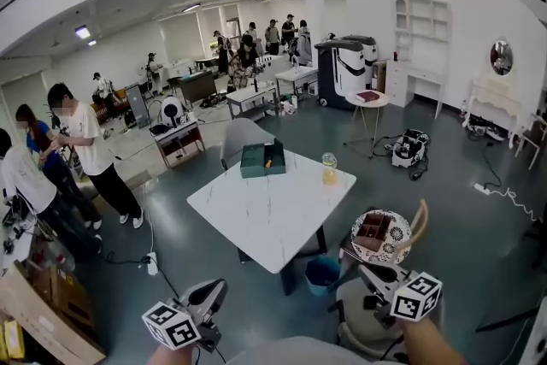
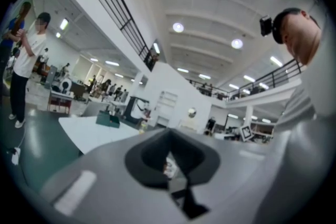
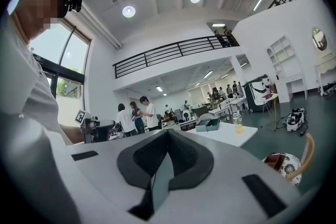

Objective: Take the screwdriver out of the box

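Nearest first: left gripper [image 1: 212, 293] at bottom left, right gripper [image 1: 369, 276] at bottom right, both pinched shut on nothing, same story in both gripper views. Held low and level, aimed up-frame toward the table [image 1: 265, 218], probably just a carrying pose with no target in reach yet.

Just above the right gripper: a chair [image 1: 420, 222] with a patterned cushion [image 1: 395, 247] and a small brown box [image 1: 373, 232] on top, likely not the relevant one.

Further up, mid-frame near the table's far edge: the green box [image 1: 255, 160], apparently open, with a bit of orange inside, presumably the screwdriver [image 1: 268, 156], too small to call for sure. Easy access from above, at a guess. Yellowish bottle [image 1: 329, 169] to the right of it, worth steering clear of. All well apart from both claws, so task barely begun.
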{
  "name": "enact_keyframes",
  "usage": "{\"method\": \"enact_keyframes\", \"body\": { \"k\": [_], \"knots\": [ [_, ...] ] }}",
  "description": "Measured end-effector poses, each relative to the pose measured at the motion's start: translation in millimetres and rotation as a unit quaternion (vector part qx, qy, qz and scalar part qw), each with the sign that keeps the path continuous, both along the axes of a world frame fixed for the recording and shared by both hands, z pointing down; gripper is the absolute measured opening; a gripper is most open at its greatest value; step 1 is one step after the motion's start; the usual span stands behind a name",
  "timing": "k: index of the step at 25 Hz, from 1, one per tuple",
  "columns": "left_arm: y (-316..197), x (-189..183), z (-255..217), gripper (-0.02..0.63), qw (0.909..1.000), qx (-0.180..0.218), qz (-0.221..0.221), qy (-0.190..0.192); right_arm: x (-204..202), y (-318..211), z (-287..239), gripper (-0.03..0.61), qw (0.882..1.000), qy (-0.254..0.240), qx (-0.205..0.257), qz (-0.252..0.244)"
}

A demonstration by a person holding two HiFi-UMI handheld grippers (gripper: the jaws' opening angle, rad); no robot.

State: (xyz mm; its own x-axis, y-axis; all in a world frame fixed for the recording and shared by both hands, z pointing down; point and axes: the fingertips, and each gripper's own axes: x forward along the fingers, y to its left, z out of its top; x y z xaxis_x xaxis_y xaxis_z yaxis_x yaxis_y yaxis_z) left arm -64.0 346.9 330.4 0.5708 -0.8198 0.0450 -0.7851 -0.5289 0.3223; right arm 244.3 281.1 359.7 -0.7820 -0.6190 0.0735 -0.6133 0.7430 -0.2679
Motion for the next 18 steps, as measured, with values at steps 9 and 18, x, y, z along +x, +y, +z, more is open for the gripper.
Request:
{"method": "enact_keyframes", "body": {
  "k": [9,18],
  "knots": [
    [-3.9,-8.3,12.0,0.002,0.9999,-0.012,-0.002,0.003,-17.0,-16.6,9.4,0.008,1.000,0.019,-0.009,-0.015],
    [-80.3,-74.3,20.4,0.002,0.9990,-0.002,0.026,0.036,-86.8,-73.8,1.1,0.008,0.999,0.049,-0.007,0.003]
  ]
}}
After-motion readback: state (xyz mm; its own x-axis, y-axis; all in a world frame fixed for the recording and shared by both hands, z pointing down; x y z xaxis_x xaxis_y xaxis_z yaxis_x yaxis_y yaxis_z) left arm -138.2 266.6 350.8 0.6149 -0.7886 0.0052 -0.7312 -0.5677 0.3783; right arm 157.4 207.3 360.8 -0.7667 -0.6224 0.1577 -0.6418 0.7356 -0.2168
